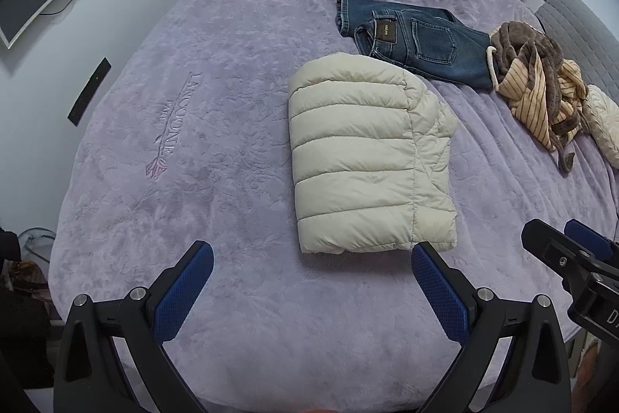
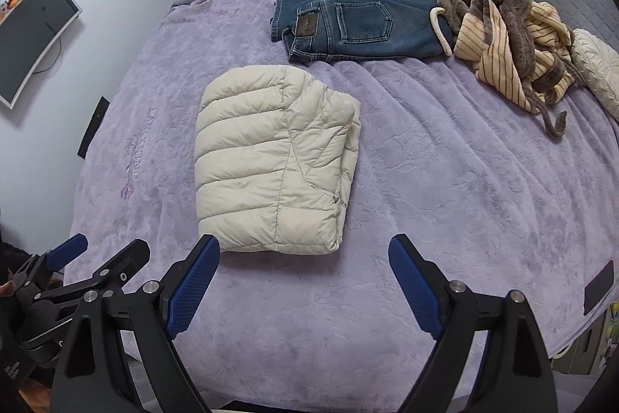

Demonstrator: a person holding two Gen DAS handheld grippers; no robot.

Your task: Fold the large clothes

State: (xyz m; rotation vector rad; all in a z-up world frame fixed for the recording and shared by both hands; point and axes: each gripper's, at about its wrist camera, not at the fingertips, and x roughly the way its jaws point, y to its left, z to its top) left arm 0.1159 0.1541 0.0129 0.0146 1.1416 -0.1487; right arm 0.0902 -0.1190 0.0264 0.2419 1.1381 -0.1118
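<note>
1. We see a cream quilted puffer jacket (image 1: pixel 367 157) (image 2: pixel 271 161) lying folded into a compact rectangle near the middle of the bed, on a lavender plush bedspread (image 1: pixel 193 180) (image 2: pixel 445 200).
2. Our left gripper (image 1: pixel 311 254) hovers over the bed's near edge with its blue-padded fingers spread wide, holding nothing; the right-hand pad's tip sits just at the jacket's near corner.
3. Our right gripper (image 2: pixel 303 246) hangs beside it, fingers likewise apart and empty, just short of the jacket's near edge.
4. Folded dark blue denim jeans (image 1: pixel 418 41) (image 2: pixel 356 22) lie beyond the jacket, toward the far edge.
5. A crumpled brown fleece and striped beige garment (image 1: pixel 541 84) (image 2: pixel 510 37) sits heaped at the far right corner, touching the jeans.
6. A cream embroidered cushion (image 1: pixel 603 126) (image 2: pixel 597 64) rests at the right edge beside that heap.
</note>
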